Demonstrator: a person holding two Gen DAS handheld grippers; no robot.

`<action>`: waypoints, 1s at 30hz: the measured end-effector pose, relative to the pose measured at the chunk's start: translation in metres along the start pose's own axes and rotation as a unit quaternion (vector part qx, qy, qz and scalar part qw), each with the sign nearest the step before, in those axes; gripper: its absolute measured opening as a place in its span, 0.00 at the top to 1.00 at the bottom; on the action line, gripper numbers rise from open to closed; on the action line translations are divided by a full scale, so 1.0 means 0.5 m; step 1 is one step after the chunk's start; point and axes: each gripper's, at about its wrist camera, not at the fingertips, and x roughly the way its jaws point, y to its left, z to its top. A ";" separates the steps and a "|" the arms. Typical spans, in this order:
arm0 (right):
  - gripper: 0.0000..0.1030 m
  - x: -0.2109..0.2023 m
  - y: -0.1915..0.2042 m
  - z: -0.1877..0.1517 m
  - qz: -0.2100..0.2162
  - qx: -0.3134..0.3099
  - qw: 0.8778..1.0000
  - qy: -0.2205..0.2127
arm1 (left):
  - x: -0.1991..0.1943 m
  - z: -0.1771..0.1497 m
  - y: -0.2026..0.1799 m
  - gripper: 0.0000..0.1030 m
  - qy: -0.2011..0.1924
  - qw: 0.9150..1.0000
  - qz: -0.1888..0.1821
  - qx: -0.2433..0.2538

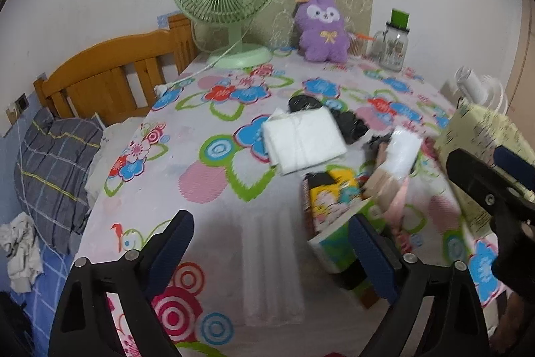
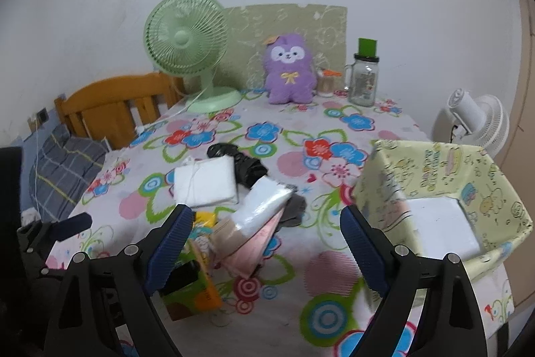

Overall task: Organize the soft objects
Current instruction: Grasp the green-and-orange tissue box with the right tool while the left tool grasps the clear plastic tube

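From the left wrist, the left tongs (image 1: pixel 271 243) hang released and empty above the flowered bench (image 1: pixel 207 183). Ahead lie a folded white cloth (image 1: pixel 302 138), black bags (image 1: pixel 349 121) and a leaning stack of packets (image 1: pixel 391 169), probably waiting to be sorted.

From the right wrist, the right tongs (image 2: pixel 265 240) are also spread wide, holding nothing, over the packets (image 2: pixel 254 223). The yellow bin (image 2: pixel 444 189) beside them seems the likely destination.
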 end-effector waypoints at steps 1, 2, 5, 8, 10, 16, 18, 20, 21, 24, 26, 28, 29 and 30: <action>0.11 0.002 0.004 -0.002 0.001 -0.002 1.000 0.002 | 0.003 -0.002 0.002 0.11 0.003 1.000 0.002 0.001; 0.11 0.007 0.011 -0.006 0.002 -0.006 1.000 0.007 | 0.007 -0.005 0.005 0.11 0.008 1.000 0.001 0.002; 0.11 0.021 0.022 -0.012 0.007 -0.008 1.000 0.017 | 0.016 -0.012 0.012 0.11 0.019 1.000 -0.002 0.007; 0.11 0.035 0.038 -0.020 0.012 -0.013 0.999 0.030 | 0.021 -0.019 0.018 0.11 0.025 1.000 -0.008 0.011; 0.11 0.042 0.049 -0.024 0.017 -0.016 0.999 0.037 | 0.024 -0.023 0.023 0.11 0.027 0.999 -0.011 0.012; 0.11 0.062 0.080 -0.039 0.033 -0.030 0.997 0.057 | 0.028 -0.029 0.036 0.14 0.037 0.999 -0.029 0.012; 0.11 0.067 0.087 -0.042 0.037 -0.030 0.997 0.063 | 0.028 -0.034 0.038 0.15 0.042 0.998 -0.035 0.016; 0.11 0.073 0.093 -0.045 0.041 -0.032 0.996 0.071 | 0.029 -0.037 0.040 0.18 0.047 0.998 -0.040 0.017; 0.11 0.075 0.095 -0.046 0.041 -0.033 0.996 0.073 | 0.029 -0.038 0.041 0.19 0.048 0.998 -0.041 0.018; 0.11 0.081 0.102 -0.051 0.043 -0.034 0.995 0.080 | 0.035 -0.045 0.050 0.25 0.057 0.998 -0.037 0.017; 0.11 0.083 0.108 -0.054 0.046 -0.036 0.995 0.084 | 0.039 -0.054 0.059 0.27 0.063 0.997 -0.047 0.004; 0.11 0.086 0.115 -0.060 0.048 -0.041 0.994 0.089 | 0.043 -0.058 0.061 0.26 0.067 0.996 -0.058 0.000; 0.11 0.089 0.118 -0.062 0.048 -0.042 0.994 0.092 | 0.043 -0.058 0.058 0.26 0.066 0.996 -0.059 0.003; 0.11 0.092 0.117 -0.063 0.050 -0.040 0.994 0.094 | 0.042 -0.058 0.055 0.26 0.065 0.996 -0.058 0.008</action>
